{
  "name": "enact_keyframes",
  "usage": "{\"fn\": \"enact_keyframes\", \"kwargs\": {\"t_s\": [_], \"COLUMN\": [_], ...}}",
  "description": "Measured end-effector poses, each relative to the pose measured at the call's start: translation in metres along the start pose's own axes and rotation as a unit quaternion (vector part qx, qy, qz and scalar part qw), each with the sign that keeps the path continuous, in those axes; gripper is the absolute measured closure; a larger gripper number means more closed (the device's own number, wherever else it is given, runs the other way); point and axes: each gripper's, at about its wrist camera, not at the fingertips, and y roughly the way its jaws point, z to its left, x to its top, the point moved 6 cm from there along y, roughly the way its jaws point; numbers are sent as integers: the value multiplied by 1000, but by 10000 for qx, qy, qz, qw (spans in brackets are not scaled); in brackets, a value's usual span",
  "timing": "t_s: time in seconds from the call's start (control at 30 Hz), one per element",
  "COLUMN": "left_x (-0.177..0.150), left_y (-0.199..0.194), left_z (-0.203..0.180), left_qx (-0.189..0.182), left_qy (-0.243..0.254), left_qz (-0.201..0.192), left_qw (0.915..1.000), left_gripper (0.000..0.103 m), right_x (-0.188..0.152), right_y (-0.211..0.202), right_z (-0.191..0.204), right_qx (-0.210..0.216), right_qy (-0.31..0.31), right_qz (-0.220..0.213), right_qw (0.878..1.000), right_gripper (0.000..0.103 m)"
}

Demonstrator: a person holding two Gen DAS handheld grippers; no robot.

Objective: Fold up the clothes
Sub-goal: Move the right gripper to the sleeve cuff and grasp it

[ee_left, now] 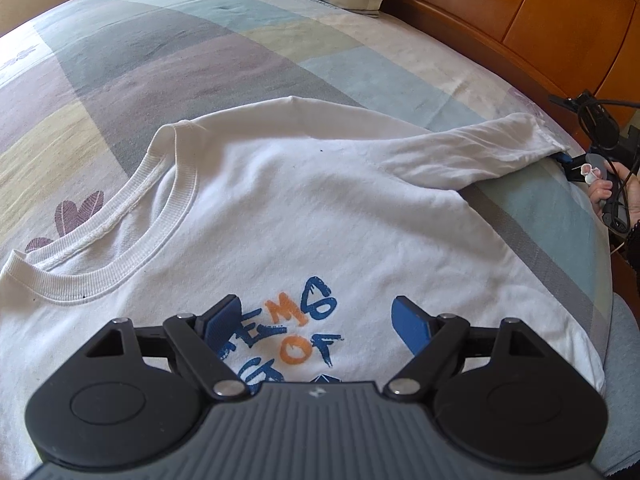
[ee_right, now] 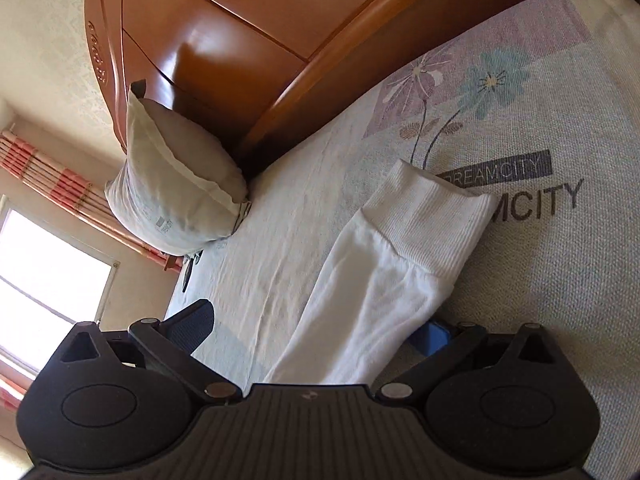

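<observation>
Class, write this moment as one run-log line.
stage: sleeve fold | left gripper: open over shirt print | right gripper: open, sleeve between fingers | surface: bed

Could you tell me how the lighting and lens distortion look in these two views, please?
Left wrist view: even daylight, sharp on the white shirt; the fisheye bows the bed into a dome, corners dark. Right wrist view: rolled sideways, the window blown out to white, glare streaks on the wooden headboard, the pillow in shade, the sleeve sharp.
</observation>
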Motion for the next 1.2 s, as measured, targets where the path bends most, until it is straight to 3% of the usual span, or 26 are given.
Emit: {"fn": "enact_keyframes", "kwargs": {"t_s": [0.17,0.27,0.37,0.4,0.43,0.5,0.67,1.0,1.13,1.2], "left_x": [-5,-8,-12,-13,-15,-18,-17,-14,-13,-12], "left_y": [-4,-9,-15,-16,-17,-18,-24,-20,-17,-17], "left_z": [2,6,12,14,15,19,21,17,13,13], "left_qx": [-21,-17,-23,-12,6,48,24,-50,-130,-119], "left_qy": [-56,-120,-221,-251,-281,-339,-410,-356,-310,-299], "left_qz": [-15,-56,-88,-85,-74,-50,-141,-151,-159,-177], "left_qw": [10000,9999,9997,9996,9996,9994,9991,9992,9993,9993], "left_gripper": [21,21,21,21,21,21,21,21,21,21], "right_x": [-2,-1,0,1,2,4,9,5,-1,-9], "right_y": [7,7,2,-1,-3,-6,-6,-78,-98,-98], "right_z": [5,2,-12,-23,-37,-48,-38,2,-1,-7], "right_qx": [-241,-371,-587,-645,-725,-458,-785,-849,-1243,-1613], "right_qy": [-544,-564,-368,-132,160,475,623,-114,-450,-552], "right_qz": [-194,-385,-630,-680,-666,-607,-394,-208,117,514], "right_qw": [9980,9970,9956,9955,9950,9960,9942,9961,9912,9840], "right_gripper": [3,8,43,68,100,100,97,95,93,87]}}
